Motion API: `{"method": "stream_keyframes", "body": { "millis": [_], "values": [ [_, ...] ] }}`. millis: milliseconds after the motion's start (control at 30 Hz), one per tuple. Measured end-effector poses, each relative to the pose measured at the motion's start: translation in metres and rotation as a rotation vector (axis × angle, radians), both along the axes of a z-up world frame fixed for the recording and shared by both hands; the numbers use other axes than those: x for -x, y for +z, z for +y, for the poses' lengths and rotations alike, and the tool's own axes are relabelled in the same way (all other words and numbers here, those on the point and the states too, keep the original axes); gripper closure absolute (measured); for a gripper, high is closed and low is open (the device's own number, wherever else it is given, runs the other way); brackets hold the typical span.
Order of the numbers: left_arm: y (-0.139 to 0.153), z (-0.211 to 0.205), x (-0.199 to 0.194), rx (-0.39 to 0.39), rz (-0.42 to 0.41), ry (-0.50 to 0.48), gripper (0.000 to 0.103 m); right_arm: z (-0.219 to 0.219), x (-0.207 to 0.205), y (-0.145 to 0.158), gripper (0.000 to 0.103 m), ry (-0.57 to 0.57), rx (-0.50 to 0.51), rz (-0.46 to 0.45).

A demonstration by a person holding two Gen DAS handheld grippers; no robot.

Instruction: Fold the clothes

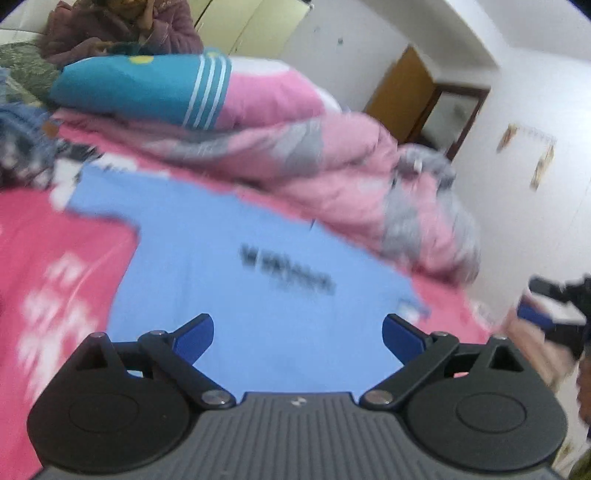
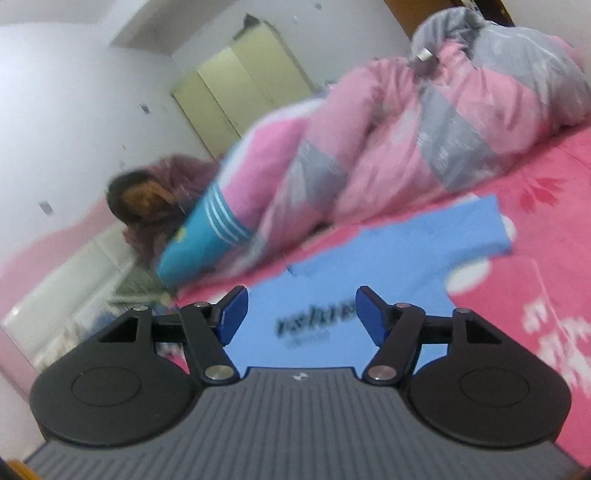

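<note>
Left hand-held gripper: jaws spread wide, nothing between the blue pads, only cloth showing past them. Right hand-held gripper: jaws apart too, narrower gap than the left, also empty. Neither pad touches fabric as far as I can tell; both views are motion-blurred

Blue T-shirt lies flat and spread on the pink bedsheet, print side up, dark lettering across the chest. No fold in it yet, so I'd put the task at its start for this garment

Key relation: shirt sits ahead of and below both grippers, between them. From the left wrist view its long axis runs up-left to down-right, one sleeve reaching up-left. From the right wrist view the other sleeve stretches up-right, just beside the gripper's right finger line. Each gripper is nearer its own sleeve. Left looks nearer the body of the shirt, since cloth fills the whole gap between its fingers

Judgement: next move probably needs each gripper to drop onto a sleeve or side edge and pinch. Thin flat cloth on a soft sheet, so there's a risk of grabbing the sheet with it

Pink and grey quilt is bunched just beyond the shirt's far edge, with a teal striped pillow on it. A person in a dark padded jacket sits past the pillow, well apart
</note>
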State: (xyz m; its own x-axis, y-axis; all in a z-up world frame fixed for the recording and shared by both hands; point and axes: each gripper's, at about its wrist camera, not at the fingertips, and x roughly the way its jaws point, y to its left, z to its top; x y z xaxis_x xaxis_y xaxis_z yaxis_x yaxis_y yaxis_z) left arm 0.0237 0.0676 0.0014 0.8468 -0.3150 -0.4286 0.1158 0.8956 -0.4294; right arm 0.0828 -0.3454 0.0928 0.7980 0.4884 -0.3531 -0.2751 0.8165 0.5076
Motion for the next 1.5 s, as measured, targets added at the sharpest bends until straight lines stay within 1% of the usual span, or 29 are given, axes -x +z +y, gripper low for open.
{"method": "stream_keyframes", "body": {
  "millis": [67, 133, 200, 267, 367, 433, 500, 600, 633, 667, 733, 833, 933, 967, 1000, 1067, 1167, 1233, 1300, 1333, 1500],
  "values": [
    [-0.011, 0.002, 0.026, -0.04, 0.02, 0.035, 0.005, -0.003, 0.009, -0.018, 0.039, -0.016, 0.044, 0.035],
    [-0.016, 0.01, 0.048, -0.073, 0.038, 0.081, 0.006, -0.008, 0.019, -0.034, 0.039, -0.043, 0.101, 0.09],
    [-0.021, 0.017, 0.069, -0.106, 0.057, 0.126, 0.006, -0.015, 0.026, -0.048, 0.039, -0.074, 0.15, 0.124],
    [-0.026, 0.024, 0.088, -0.121, 0.091, 0.16, 0.007, -0.027, 0.033, -0.064, 0.039, -0.106, 0.155, 0.166],
    [-0.032, 0.034, 0.103, -0.128, 0.163, 0.176, 0.01, -0.048, 0.044, -0.084, 0.039, -0.171, 0.141, 0.227],
    [-0.034, 0.039, 0.107, -0.141, 0.179, 0.181, 0.012, -0.06, 0.053, -0.096, 0.039, -0.22, 0.152, 0.255],
    [-0.033, 0.041, 0.106, -0.138, 0.169, 0.194, 0.013, -0.072, 0.062, -0.108, 0.039, -0.25, 0.133, 0.273],
    [-0.031, 0.045, 0.101, -0.091, 0.135, 0.205, 0.014, -0.083, 0.068, -0.119, 0.039, -0.269, 0.081, 0.285],
    [-0.031, 0.046, 0.097, -0.073, 0.133, 0.21, 0.017, -0.086, 0.07, -0.121, 0.039, -0.272, 0.065, 0.281],
    [-0.032, 0.047, 0.092, -0.066, 0.14, 0.216, 0.018, -0.088, 0.071, -0.122, 0.039, -0.277, 0.05, 0.277],
    [-0.036, 0.047, 0.083, -0.075, 0.175, 0.232, 0.023, -0.094, 0.073, -0.124, 0.039, -0.286, 0.027, 0.272],
    [-0.041, 0.049, 0.077, -0.084, 0.211, 0.257, 0.026, -0.102, 0.077, -0.126, 0.041, -0.299, -0.005, 0.263],
    [-0.042, 0.05, 0.074, -0.093, 0.227, 0.275, 0.026, -0.107, 0.078, -0.127, 0.044, -0.292, -0.011, 0.256],
    [-0.043, 0.049, 0.074, -0.101, 0.229, 0.274, 0.026, -0.108, 0.077, -0.128, 0.047, -0.285, -0.012, 0.256],
    [-0.043, 0.048, 0.073, -0.106, 0.234, 0.272, 0.026, -0.108, 0.074, -0.13, 0.051, -0.27, -0.015, 0.259],
    [-0.045, 0.046, 0.073, -0.109, 0.241, 0.276, 0.026, -0.106, 0.068, -0.135, 0.054, -0.234, -0.019, 0.268],
    [-0.045, 0.044, 0.075, -0.118, 0.239, 0.278, 0.026, -0.098, 0.06, -0.141, 0.056, -0.186, 0.003, 0.279],
    [-0.045, 0.045, 0.076, -0.115, 0.242, 0.285, 0.026, -0.094, 0.058, -0.144, 0.063, -0.16, 0.022, 0.287],
    [-0.044, 0.046, 0.078, -0.119, 0.241, 0.295, 0.026, -0.092, 0.06, -0.144, 0.079, -0.121, 0.027, 0.295],
    [-0.043, 0.046, 0.079, -0.122, 0.239, 0.299, 0.026, -0.091, 0.062, -0.144, 0.081, -0.099, 0.027, 0.299],
    [-0.045, 0.046, 0.075, -0.132, 0.24, 0.304, 0.026, -0.092, 0.063, -0.145, 0.082, -0.08, 0.023, 0.304]
  ]
}}
